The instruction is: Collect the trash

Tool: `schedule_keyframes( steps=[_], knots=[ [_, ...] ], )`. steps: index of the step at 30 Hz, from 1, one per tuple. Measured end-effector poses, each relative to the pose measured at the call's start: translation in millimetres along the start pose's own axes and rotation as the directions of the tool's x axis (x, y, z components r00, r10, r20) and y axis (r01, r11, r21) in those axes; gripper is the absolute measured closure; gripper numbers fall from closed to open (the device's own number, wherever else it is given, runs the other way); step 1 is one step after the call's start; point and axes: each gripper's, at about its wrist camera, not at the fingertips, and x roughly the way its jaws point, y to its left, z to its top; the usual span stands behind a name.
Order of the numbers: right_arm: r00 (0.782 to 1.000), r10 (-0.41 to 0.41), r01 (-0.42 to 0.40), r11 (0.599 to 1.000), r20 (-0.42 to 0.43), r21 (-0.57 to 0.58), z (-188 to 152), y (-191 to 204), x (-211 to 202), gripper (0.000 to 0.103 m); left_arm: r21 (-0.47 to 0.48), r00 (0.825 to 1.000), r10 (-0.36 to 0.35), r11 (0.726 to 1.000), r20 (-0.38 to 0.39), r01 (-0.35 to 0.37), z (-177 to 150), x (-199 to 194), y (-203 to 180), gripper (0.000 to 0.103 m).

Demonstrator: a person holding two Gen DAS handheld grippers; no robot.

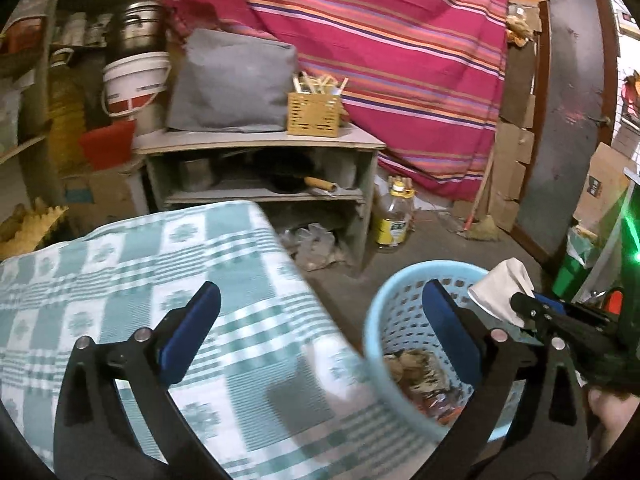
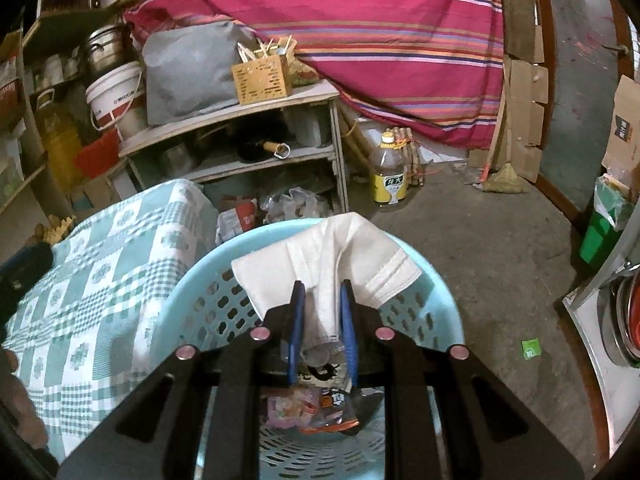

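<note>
- Now the right gripper [image 2: 322, 292] is pinching a white cloth [image 2: 332, 256] between its 2 blue pads, holding it above a light blue basket [image 2: 192, 284]
- Wrappers [image 2: 308, 408] are lying in the basket's bottom
- The left gripper [image 1: 320, 308] is standing wide with nothing between its fingers, hanging over a green checked cloth [image 1: 120, 264] beside the basket
- A bottle [image 2: 389, 172] is standing on the floor behind

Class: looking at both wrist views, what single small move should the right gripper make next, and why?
Probably open the right gripper. Its pads pinch a white napkin that hangs right above the blue basket, which already holds wrappers. The left gripper is open and empty.
</note>
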Motion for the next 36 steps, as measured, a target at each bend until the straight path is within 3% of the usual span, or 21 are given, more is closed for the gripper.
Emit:
schedule_keyframes(
  steps=[2,4,5,6,10,12,21,29,36],
  knots=[
    [1.0,-0.02,0.02,1.0,0.0,-0.01,0,5,5,0.082,-0.003,1.0,0.022,1.0,0.006,-0.022,-2,-8,12,0.006],
    [0.999,-0.041,0.041,0.999,-0.003,-0.032,-1,12,10,0.072,-0.01,0.999,0.031,0.999,0.012,-0.031,-2,-16,20,0.006],
    [0.998,-0.058,0.058,0.997,0.004,-0.041,-1,16,11,0.046,-0.017,0.999,0.036,0.999,0.02,-0.036,-3,-23,28,0.006],
    [0.997,-0.072,0.073,0.996,0.017,-0.045,-2,19,12,0.026,-0.022,0.999,0.041,0.999,0.025,-0.04,-3,-28,32,0.006],
    [0.996,-0.092,0.092,0.993,0.0,-0.077,-6,27,15,0.025,-0.031,0.996,0.07,0.997,0.049,-0.069,-6,-50,51,0.006],
    [0.995,-0.101,0.101,0.991,0.002,-0.085,-7,29,15,0.017,-0.036,0.995,0.084,0.996,0.059,-0.082,-9,-61,60,0.005],
    [0.996,-0.084,0.086,0.99,0.028,-0.108,-23,47,-13,0.007,-0.032,0.986,0.143,0.99,0.088,-0.141,-31,-110,97,0.005],
    [0.996,-0.038,0.046,0.994,0.083,-0.095,-36,77,-68,0.005,-0.022,0.973,0.193,0.981,0.123,-0.192,-59,-170,127,0.005],
    [0.982,0.057,-0.025,0.984,0.18,-0.174,-75,128,-139,0.005,-0.056,0.965,0.23,0.973,0.124,-0.224,-100,-208,161,0.005]
  ],
)
